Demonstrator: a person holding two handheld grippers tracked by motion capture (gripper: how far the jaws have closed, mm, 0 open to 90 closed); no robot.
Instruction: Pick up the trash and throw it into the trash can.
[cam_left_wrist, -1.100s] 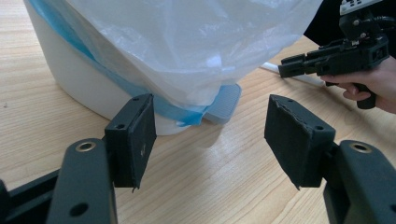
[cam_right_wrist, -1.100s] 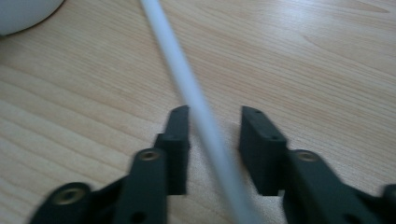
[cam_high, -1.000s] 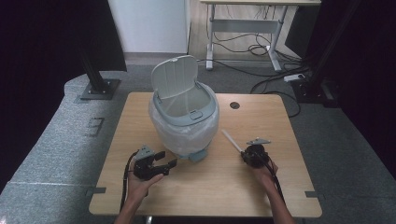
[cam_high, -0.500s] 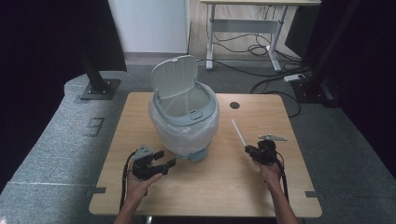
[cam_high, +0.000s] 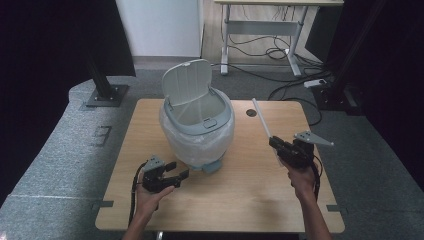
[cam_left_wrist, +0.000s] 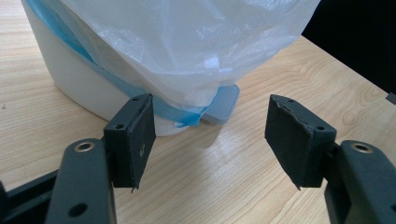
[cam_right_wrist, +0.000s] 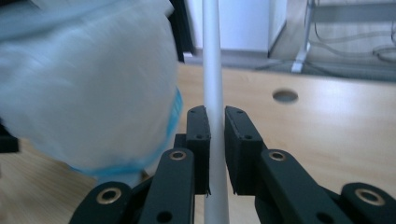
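Bin (cam_high: 197, 127) between grippers | right hand-held gripper (cam_high: 278, 145) clamps white rod (cam_high: 261, 117) | left hand-held gripper (cam_high: 176, 172) wide

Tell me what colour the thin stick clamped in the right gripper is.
White; the thin straight stick shows best in the right gripper view, between the black jaws.

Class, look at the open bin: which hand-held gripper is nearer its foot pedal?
Left. The left hand-held gripper sits just in front of the foot pedal, jaws open; the right hand-held gripper is farther off, lifted, clamping a white stick.
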